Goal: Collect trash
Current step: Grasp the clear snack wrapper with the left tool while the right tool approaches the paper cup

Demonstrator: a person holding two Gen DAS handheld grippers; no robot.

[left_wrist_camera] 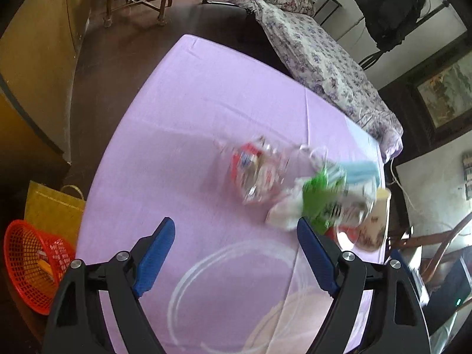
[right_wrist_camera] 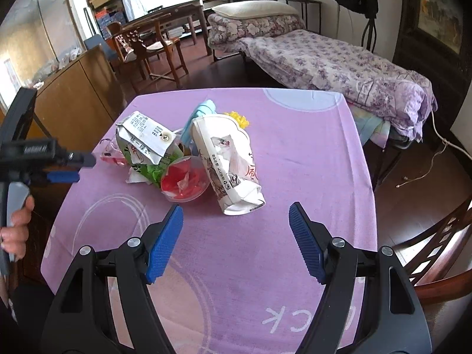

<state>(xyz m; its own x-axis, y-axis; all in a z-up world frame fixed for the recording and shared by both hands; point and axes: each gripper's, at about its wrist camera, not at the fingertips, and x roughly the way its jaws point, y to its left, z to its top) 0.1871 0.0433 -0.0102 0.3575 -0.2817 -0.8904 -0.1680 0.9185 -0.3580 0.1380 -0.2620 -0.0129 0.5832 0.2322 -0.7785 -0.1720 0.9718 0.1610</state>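
A table with a purple cloth (right_wrist_camera: 295,153) stands in a lived-in room. The cloth has pale rings and some white letters on it. Behind the table is a bed with a flowery cover (right_wrist_camera: 324,59) and one white pillow (right_wrist_camera: 253,8). Further back stand one wooden chair (right_wrist_camera: 153,47) and a long wooden table (right_wrist_camera: 177,10). A wooden cabinet (right_wrist_camera: 73,94) is on the left side, and a dark framed picture (right_wrist_camera: 439,8) hangs on the right wall.

The trash sits in one heap on the far half of the table, toward its left side. In the heap are one white paper bag with drawings (right_wrist_camera: 228,159), lying on its side, one squashed green and white tea carton (right_wrist_camera: 144,144), one clear plastic cup with red bits inside (right_wrist_camera: 184,181), one light blue thing (right_wrist_camera: 203,109) and something yellow (right_wrist_camera: 237,118) behind the bag. In the left wrist view the heap is blurry.

The near half of the cloth is bare, and so is the right side up to the edge. On the floor by the table's left edge are one red mesh basket (left_wrist_camera: 29,262) and one yellow bag (left_wrist_camera: 53,209).

The left gripper (left_wrist_camera: 236,253) has its jaws wide apart with nothing between them. The right gripper (right_wrist_camera: 236,239) also has its jaws apart and holds nothing. A hand (right_wrist_camera: 16,224) holds the left gripper's handle.
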